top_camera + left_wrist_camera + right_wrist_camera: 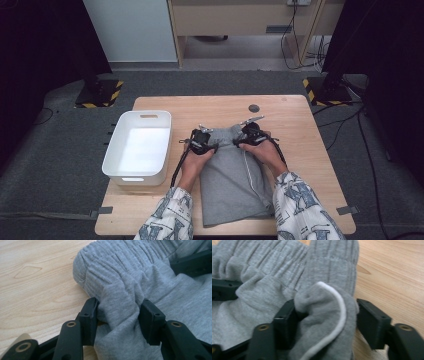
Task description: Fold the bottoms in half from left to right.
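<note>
Wooden table [300, 125], pale grain, stands on grey carpet; black-and-yellow taped stand bases and trailing cables sit on the floor beyond it.

Nearest: two patterned sleeves [300, 210] come in from the bottom edge of the high view. Between them lies a grey garment [230, 185], folded into a long shape, near end close to the table's front edge, ribbed elastic waistband at the far end, about mid-table. A white drawstring [247, 170] runs along its right part.

Left hand [192, 160] carries the left gripper [117, 312] at the garment's far left corner. In the left gripper view the jaws stand at a middling width, with a bunched fold of grey cloth between them just below the waistband; both pads touch the fold and pinch it.

Right hand [265, 150] carries the right gripper [324, 317] at the far right corner. In the right gripper view a hump of cloth with the drawstring over it sits between the jaws. Left pad is against the cloth; right pad sits beside it, and I cannot tell if it presses. Loose hold at most.

Left of the garment, just apart from it: a white bin [137, 150], on the table's left edge.

Farther: a small dark round disc [254, 108] in the tabletop near the far edge. Behind, a light wall panel and wooden furniture legs.
</note>
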Motion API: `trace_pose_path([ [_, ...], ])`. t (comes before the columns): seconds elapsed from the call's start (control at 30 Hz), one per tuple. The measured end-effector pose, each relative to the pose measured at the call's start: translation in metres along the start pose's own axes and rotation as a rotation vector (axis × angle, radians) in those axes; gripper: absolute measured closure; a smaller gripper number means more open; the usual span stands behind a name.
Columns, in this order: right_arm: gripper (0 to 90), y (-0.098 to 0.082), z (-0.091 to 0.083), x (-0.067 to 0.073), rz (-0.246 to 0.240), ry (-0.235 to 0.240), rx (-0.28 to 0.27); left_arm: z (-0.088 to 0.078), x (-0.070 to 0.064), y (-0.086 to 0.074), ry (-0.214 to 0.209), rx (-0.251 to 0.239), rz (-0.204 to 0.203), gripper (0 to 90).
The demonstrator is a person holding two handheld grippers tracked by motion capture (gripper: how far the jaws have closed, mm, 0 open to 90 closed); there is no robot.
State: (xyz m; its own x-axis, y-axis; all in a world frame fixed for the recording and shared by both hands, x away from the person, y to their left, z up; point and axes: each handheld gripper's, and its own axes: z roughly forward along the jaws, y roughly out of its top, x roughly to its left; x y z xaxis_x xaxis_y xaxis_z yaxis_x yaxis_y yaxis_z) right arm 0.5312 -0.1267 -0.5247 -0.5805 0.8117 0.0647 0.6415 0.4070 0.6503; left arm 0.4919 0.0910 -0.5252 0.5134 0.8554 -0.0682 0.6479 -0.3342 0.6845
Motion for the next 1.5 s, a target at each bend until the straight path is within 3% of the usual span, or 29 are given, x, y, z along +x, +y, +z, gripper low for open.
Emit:
trace_pose_path([
  [0.2,28.9,-0.001,-0.001,-0.004,0.009,0.007,0.004,0.000,0.002,0.000,-0.010,0.000,-0.013,52.4],
  [0.37,54.0,-0.001,-0.004,-0.001,-0.010,0.048,0.004,-0.001,0.001,0.000,0.002,0.003,-0.014,55.1],
  [0.4,54.0,-0.001,-0.004,-0.001,-0.010,0.048,0.004,-0.001,0.001,0.000,0.002,0.003,-0.014,55.8],
  [0.53,68.2,0.000,-0.005,0.003,0.001,0.070,0.015,-0.002,0.002,-0.001,-0.011,-0.003,-0.022,60.7],
  [0.67,78.7,0.000,-0.005,0.003,0.007,0.091,0.026,-0.002,0.005,-0.003,-0.045,-0.022,-0.040,68.2],
  [0.9,82.0,-0.003,-0.007,0.003,0.007,0.104,0.005,-0.003,0.007,-0.006,-0.078,-0.030,-0.063,76.3],
  [1.07,82.9,-0.004,-0.011,0.002,0.010,0.112,-0.013,-0.006,0.005,-0.003,-0.071,-0.032,-0.049,80.1],
  [1.5,83.0,0.008,-0.050,0.003,-0.005,0.100,-0.102,-0.039,-0.008,0.020,-0.060,-0.098,0.005,81.9],
])
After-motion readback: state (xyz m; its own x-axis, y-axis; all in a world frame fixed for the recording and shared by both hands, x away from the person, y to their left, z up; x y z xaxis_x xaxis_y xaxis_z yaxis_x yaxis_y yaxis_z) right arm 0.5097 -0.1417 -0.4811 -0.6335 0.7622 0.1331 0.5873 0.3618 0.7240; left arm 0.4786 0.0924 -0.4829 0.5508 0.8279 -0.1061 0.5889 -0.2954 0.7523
